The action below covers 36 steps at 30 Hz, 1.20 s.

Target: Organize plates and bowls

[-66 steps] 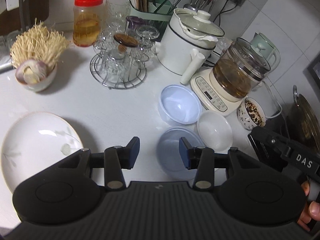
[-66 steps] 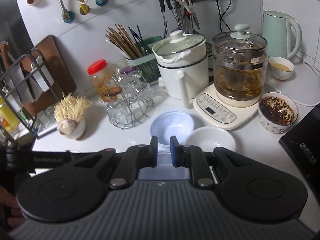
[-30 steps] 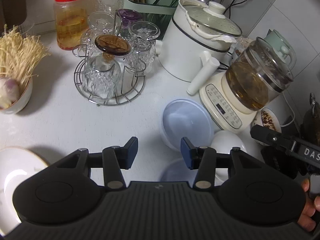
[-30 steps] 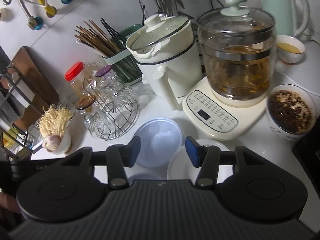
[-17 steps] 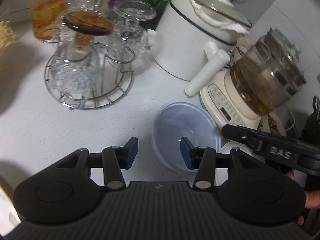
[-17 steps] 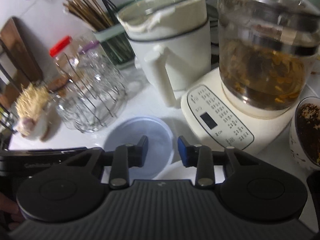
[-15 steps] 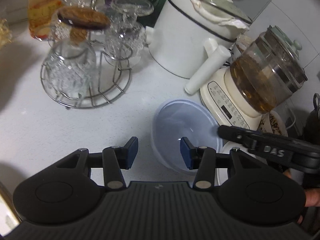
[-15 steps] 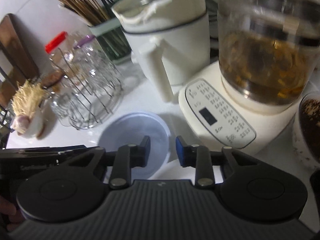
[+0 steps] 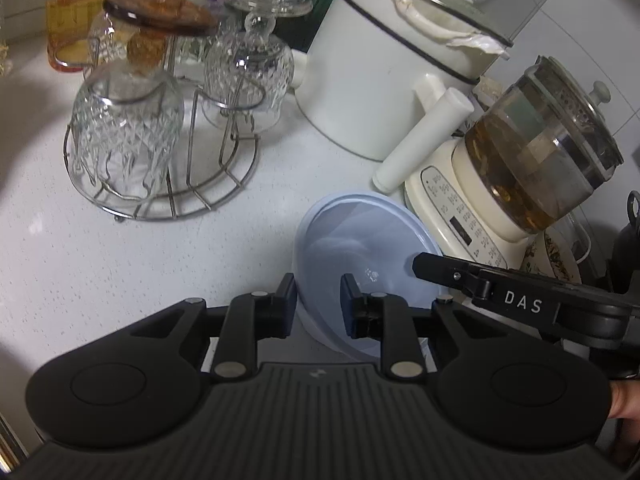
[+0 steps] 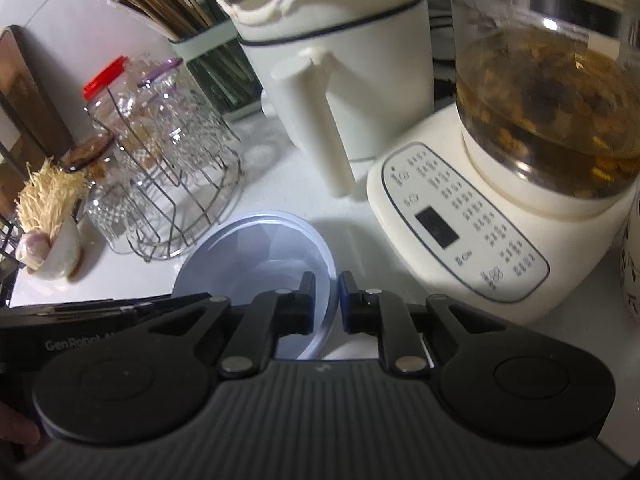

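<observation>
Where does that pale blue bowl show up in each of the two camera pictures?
Left wrist view: blue bowl sits low, right of centre, its near rim between the fingers.
Right wrist view: blue bowl sits low, left of centre.
Shared landmark: the white pot behind it.

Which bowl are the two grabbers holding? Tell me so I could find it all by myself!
Find the big white pot with the stick handle and the glass tea kettle on its cream base. Right in front of them, on the white counter, sits the pale blue bowl. It is the only blue dish, and the left gripper and right gripper each pinch its rim.
</observation>
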Each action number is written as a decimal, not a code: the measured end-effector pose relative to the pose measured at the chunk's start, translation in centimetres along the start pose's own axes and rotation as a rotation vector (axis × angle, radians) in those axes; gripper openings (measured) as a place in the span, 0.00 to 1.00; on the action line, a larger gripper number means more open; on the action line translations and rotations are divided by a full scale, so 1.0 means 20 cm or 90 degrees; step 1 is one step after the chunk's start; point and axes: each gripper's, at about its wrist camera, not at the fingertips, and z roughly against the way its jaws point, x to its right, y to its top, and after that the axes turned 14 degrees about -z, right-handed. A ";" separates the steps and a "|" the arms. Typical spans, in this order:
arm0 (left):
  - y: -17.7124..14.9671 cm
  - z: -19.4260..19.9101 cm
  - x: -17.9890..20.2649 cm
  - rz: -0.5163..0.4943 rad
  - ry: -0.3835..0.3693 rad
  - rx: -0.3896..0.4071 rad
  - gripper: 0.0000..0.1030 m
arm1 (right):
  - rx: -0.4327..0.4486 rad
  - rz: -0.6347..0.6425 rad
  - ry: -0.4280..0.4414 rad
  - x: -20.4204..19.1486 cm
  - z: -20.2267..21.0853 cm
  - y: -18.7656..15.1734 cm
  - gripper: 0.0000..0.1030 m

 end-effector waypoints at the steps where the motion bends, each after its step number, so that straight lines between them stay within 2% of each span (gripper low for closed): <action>1: 0.00 0.01 0.00 0.003 -0.001 0.004 0.26 | 0.004 0.000 0.003 -0.01 0.01 0.01 0.15; 5: 0.03 0.09 -0.02 0.008 0.002 0.020 0.26 | 0.018 0.003 0.015 -0.06 0.06 0.03 0.15; 12: 0.13 0.35 0.01 0.009 0.019 0.042 0.26 | 0.027 -0.002 0.039 -0.19 0.24 0.06 0.15; 24: 0.23 0.74 0.11 -0.006 0.024 0.045 0.26 | 0.025 -0.023 0.059 -0.33 0.58 0.08 0.15; 31: 0.19 0.80 0.13 -0.002 0.026 0.049 0.27 | 0.010 -0.022 0.065 -0.33 0.64 0.03 0.15; 36: 0.12 0.76 0.15 0.000 0.014 0.018 0.27 | 0.001 -0.035 0.059 -0.29 0.66 -0.03 0.15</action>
